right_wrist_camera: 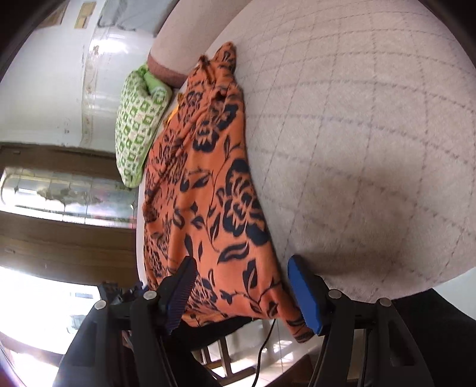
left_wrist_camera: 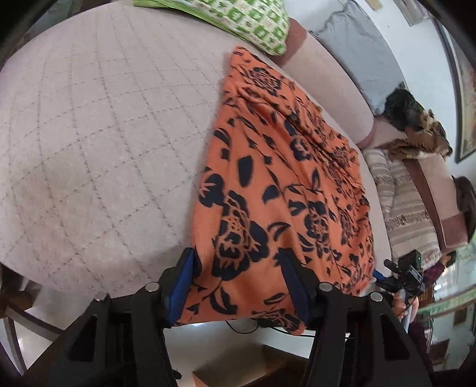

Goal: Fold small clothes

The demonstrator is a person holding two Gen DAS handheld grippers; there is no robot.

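An orange cloth (left_wrist_camera: 282, 178) with a dark blue flower print lies spread along the quilted beige seat (left_wrist_camera: 89, 134), and its near hem hangs over the front edge. My left gripper (left_wrist_camera: 237, 252) straddles that hem with a wide gap. One blue pad (left_wrist_camera: 183, 285) sits at the cloth's side edge and the other finger lies over the fabric. In the right wrist view the same cloth (right_wrist_camera: 208, 193) runs between the fingers of my right gripper (right_wrist_camera: 241, 258), also with a wide gap, at the hem's other corner. The fabric looks flat between both pairs of fingers.
A green patterned pillow (left_wrist_camera: 247, 20) (right_wrist_camera: 136, 125) lies at the cloth's far end. A grey cushion (left_wrist_camera: 363, 59), a dark furry shape (left_wrist_camera: 416, 125) and a striped cushion (left_wrist_camera: 401, 208) sit along the backrest. A black cable (right_wrist_camera: 264, 342) hangs below the seat edge.
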